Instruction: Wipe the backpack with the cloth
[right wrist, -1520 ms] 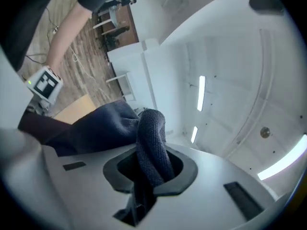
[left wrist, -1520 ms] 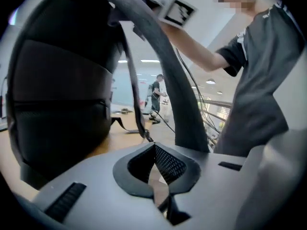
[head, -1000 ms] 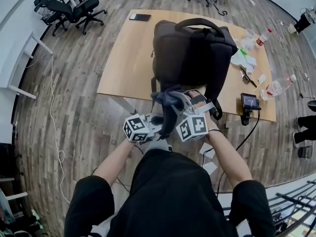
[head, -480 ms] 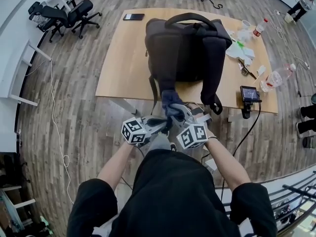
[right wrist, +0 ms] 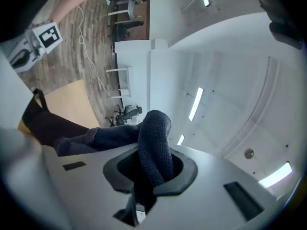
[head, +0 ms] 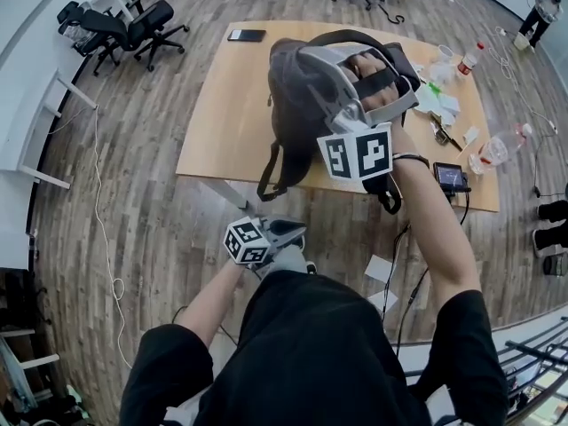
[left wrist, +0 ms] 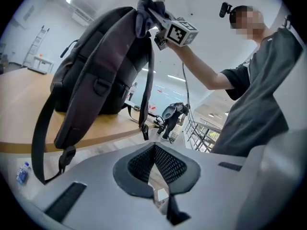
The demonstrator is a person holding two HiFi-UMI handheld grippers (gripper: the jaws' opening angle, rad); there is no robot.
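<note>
Right gripper (right wrist: 151,176) rises to backpack (head: 297,114) top, upper centre, clamping cloth (right wrist: 154,143); left gripper (left wrist: 156,176) closed, empty. Press flat, stroke downward.

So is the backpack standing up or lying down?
Standing up. In the left gripper view the backpack rests on its bottom on the table, and its shoulder strap hangs down past the edge.

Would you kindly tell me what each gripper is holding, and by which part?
The right gripper pinches the dark cloth by a bunched fold, at the backpack's top. The left gripper is shut, holding nothing.
</note>
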